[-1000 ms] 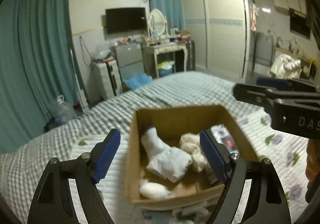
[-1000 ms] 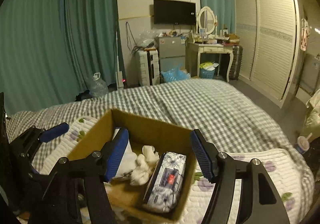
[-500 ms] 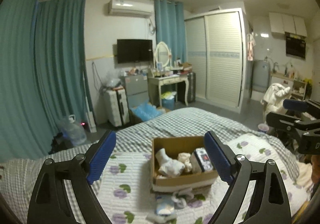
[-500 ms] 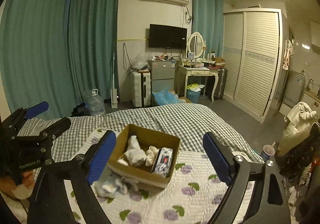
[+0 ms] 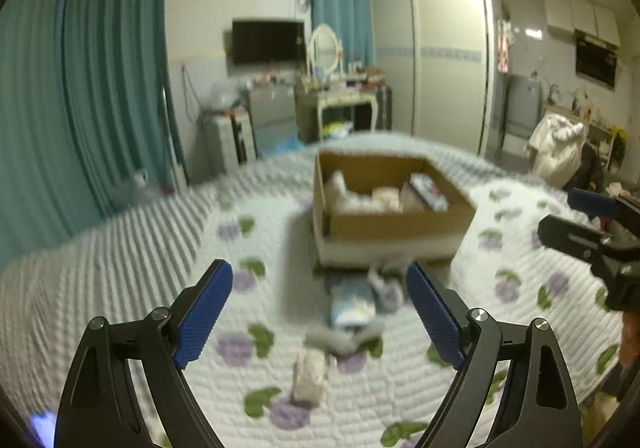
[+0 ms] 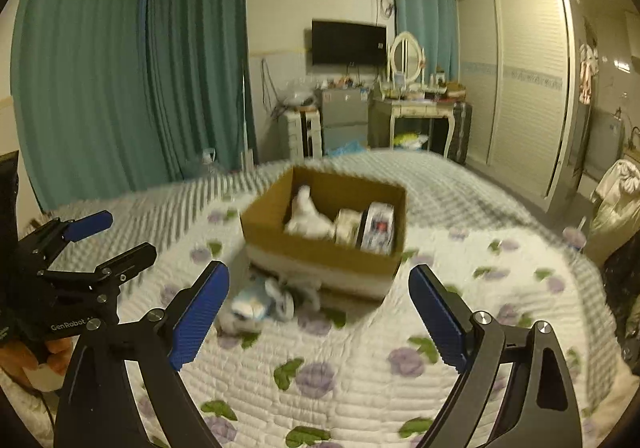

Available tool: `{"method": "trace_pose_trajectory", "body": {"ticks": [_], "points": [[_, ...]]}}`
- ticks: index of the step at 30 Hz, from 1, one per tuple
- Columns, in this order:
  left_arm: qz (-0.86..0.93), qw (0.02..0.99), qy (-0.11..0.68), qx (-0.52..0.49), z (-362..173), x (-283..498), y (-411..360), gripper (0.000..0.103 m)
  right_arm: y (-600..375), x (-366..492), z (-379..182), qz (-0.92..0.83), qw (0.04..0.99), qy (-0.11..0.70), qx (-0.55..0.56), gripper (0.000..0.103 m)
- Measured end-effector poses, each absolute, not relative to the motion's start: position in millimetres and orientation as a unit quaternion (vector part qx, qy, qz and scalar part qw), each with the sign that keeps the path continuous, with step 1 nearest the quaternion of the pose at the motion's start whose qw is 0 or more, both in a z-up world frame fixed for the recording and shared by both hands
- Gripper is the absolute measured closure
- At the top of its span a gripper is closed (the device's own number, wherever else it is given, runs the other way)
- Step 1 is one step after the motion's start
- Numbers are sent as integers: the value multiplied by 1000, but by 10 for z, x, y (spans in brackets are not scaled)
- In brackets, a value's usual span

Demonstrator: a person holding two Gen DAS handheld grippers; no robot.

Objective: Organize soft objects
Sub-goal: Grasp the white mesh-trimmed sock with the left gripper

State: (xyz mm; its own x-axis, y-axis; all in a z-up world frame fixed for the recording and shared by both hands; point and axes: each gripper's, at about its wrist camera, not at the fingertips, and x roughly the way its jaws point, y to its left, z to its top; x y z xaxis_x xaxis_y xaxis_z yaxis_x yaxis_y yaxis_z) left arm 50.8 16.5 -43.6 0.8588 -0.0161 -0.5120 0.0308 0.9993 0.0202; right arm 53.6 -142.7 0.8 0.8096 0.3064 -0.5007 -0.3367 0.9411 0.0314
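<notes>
A cardboard box (image 5: 392,226) (image 6: 320,252) stands on the bed with white soft items (image 6: 308,219) and a flowered tissue pack (image 6: 378,226) inside. Loose soft items lie in front of it: a light blue packet (image 5: 352,302) (image 6: 250,304), grey socks (image 5: 386,288) (image 5: 336,340) and a pale bundle (image 5: 308,374). My left gripper (image 5: 320,314) is open and empty, above the loose items. My right gripper (image 6: 318,314) is open and empty, just right of them. The view is blurred.
The bed has a white quilt with purple flowers (image 6: 320,380) over a grey checked sheet (image 5: 132,240). Teal curtains (image 6: 120,87), a TV (image 6: 348,43), a dressing table (image 6: 416,111) and a wardrobe (image 6: 520,87) line the far walls. Clothes (image 5: 560,147) pile up at right.
Both grippers pulled up and back from the box, then dropped closer toward the loose items in front of it. Both stayed open and empty.
</notes>
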Motion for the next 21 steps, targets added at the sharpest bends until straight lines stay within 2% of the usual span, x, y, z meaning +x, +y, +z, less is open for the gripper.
{"method": "trace_pose_trajectory", "body": {"ticks": [3,5,9,11,13,14,16,18,21], "points": [[-12,956,292,4,-768,556,203,15,-1302,621,-393,167,945,277,-50,11],[-10,949,316,0,-1009,613,233,26,-1236,697,-644,171,938,295,-59,11],[-4,928,372,0,-1419,721,274,30,-1214,821,-1013,177,927,327,-45,11],[-1,919,394,10,-1556,769,256,39,-1240,869,-1190,177,920,347,-38,11],[-5,909,417,9,-1670,806,250,41,-1260,889,-1296,173,917,358,-37,11],[-5,905,425,8,-1725,814,248,44,-1266,894,-1331,172,916,361,-36,11],[-4,897,442,8,-1824,834,243,63,-1299,896,-1364,171,915,365,-31,11],[-6,898,440,8,-1808,815,243,74,-1329,889,-1371,169,915,365,-28,11],[-3,902,431,11,-1732,758,240,74,-1341,866,-1361,170,914,366,-26,11]]}}
